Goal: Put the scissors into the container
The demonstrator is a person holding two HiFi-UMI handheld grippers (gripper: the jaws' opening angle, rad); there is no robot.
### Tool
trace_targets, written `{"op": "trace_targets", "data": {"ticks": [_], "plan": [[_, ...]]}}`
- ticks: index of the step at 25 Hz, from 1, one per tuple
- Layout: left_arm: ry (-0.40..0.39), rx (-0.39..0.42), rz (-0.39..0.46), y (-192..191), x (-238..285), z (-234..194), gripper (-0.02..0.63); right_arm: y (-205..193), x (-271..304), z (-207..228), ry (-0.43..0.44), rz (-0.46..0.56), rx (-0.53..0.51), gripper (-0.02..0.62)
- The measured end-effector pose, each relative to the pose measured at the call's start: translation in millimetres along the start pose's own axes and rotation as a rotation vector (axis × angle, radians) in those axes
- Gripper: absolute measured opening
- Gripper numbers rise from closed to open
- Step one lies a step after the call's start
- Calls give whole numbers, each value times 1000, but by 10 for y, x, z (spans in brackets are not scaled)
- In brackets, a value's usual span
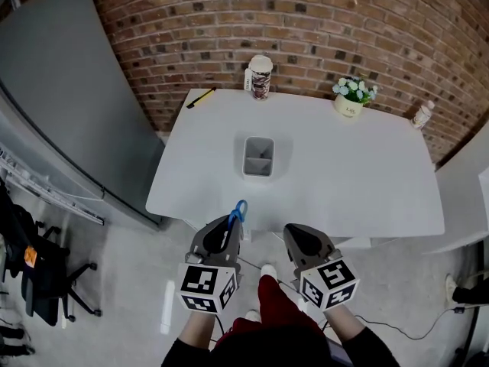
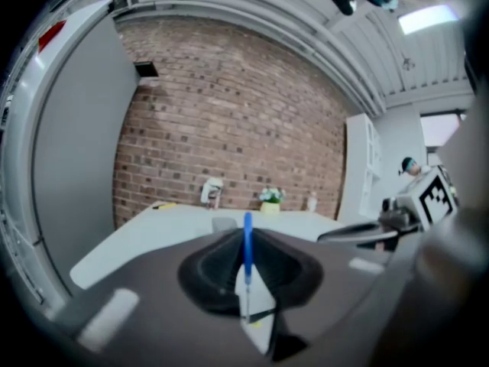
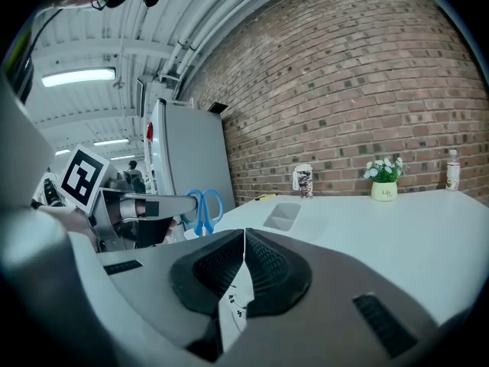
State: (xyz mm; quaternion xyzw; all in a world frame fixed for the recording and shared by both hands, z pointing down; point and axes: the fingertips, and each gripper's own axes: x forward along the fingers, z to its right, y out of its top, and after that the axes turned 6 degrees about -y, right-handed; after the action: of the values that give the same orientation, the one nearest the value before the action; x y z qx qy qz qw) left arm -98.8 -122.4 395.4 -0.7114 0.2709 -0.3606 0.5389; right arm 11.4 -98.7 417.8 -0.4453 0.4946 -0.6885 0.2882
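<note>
A red brick wall (image 1: 306, 21) closes the far side of the room. A tall grey panel (image 1: 69, 105) runs along the left, and a pale floor (image 1: 114, 281) lies below with a black chair (image 1: 38, 274) at the near left.

A white table (image 1: 344, 174) stands against the wall. Along its far edge, from left to right, are a yellow pencil (image 1: 201, 98), a patterned cup (image 1: 260, 77), a small pot of flowers (image 1: 352, 98) and a small bottle (image 1: 422, 115). The grey container (image 1: 259, 157) stands upright near the middle of the table, its open top showing a divider inside.

Both grippers are held at the table's near edge, side by side and apart. The left gripper (image 1: 228, 234) is closed on the scissors (image 1: 239, 210). The blades are pinched edge-on between its ribbed pads (image 2: 218, 270), with only a thin gap left for the metal. The blue handle loops stick out beyond the fingertips toward the far side. The scissors are in the air over the near edge of the table, on the near side of the container and well apart from it.

The right gripper (image 1: 294, 237) has its jaws pressed together with nothing between them.
</note>
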Motion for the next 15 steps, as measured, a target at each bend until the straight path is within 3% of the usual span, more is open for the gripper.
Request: {"op": "trace_targets", "data": {"ticks": [15], "plan": [[11, 9, -9, 285, 834, -348, 28, 191, 644, 570, 10, -24, 26, 9]]}}
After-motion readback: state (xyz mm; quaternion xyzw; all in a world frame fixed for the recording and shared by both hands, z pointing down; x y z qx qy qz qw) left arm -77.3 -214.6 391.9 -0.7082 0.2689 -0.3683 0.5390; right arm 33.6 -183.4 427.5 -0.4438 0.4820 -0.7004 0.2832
